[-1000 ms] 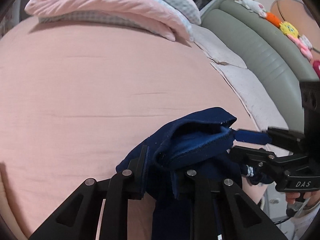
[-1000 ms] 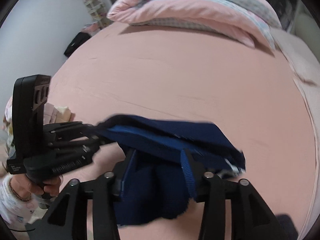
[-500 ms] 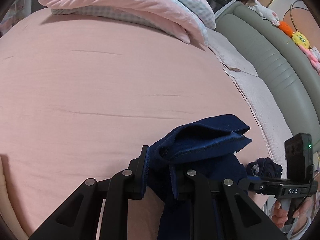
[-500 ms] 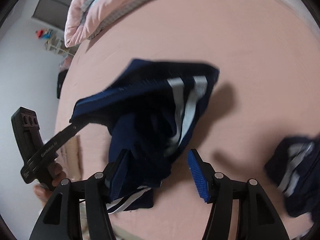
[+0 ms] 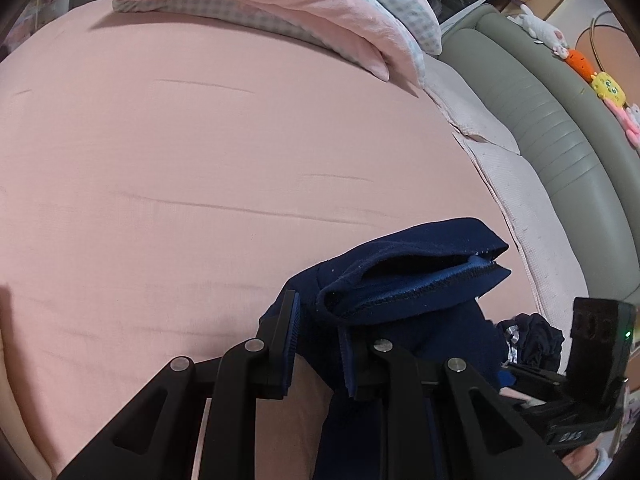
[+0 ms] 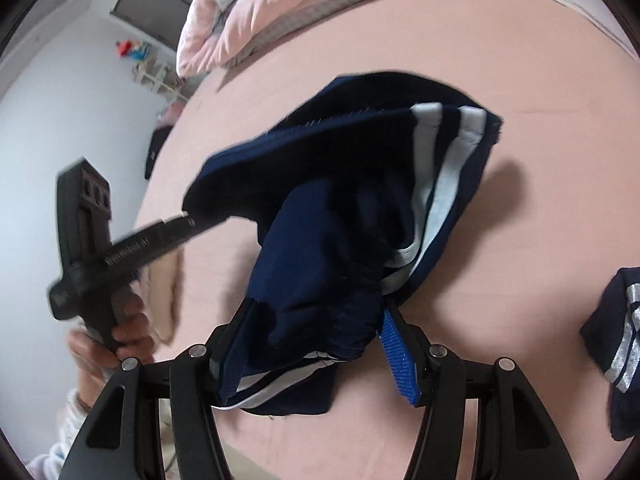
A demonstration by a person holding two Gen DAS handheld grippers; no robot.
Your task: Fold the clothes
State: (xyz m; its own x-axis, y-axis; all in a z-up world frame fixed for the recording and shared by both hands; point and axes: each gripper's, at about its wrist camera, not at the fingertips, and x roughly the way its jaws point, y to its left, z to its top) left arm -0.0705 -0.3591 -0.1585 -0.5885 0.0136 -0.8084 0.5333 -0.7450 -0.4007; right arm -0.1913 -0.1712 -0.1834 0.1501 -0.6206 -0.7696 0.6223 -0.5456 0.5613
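Nearest the right wrist camera, the right gripper (image 6: 316, 344) stands wide, its blue pad on one side and the gathered waistband of the navy garment (image 6: 340, 220) sagging between the jaws; the pads do not appear to press on the cloth, so I read it as spread around the fabric and not yet gripping. In the left wrist view the left gripper (image 5: 316, 340) is pinched narrow on a thick fold of the same garment (image 5: 408, 280), which hangs from it above the pink bedsheet (image 5: 200, 160). From the right view that left gripper (image 6: 192, 222) reaches in from the side, carried by a hand (image 6: 116, 340), and bears the cloth aloft by its dark upper edge, the white side stripes (image 6: 436, 184) twisting downward. To do this step well, I judge the right jaws should close on a single edge of the waistband, not on the bunched mass, while the left keeps its pinch, so the two can draw the garment taut and lay it flat on the sheet. The risk is catching several layers and folding in a twist. A second dark striped piece (image 6: 616, 344) lies just to the side on the bed. Farther off, a pink duvet (image 5: 280, 12) is heaped at the head of the bed, with a grey padded headboard (image 5: 560, 140) beyond.
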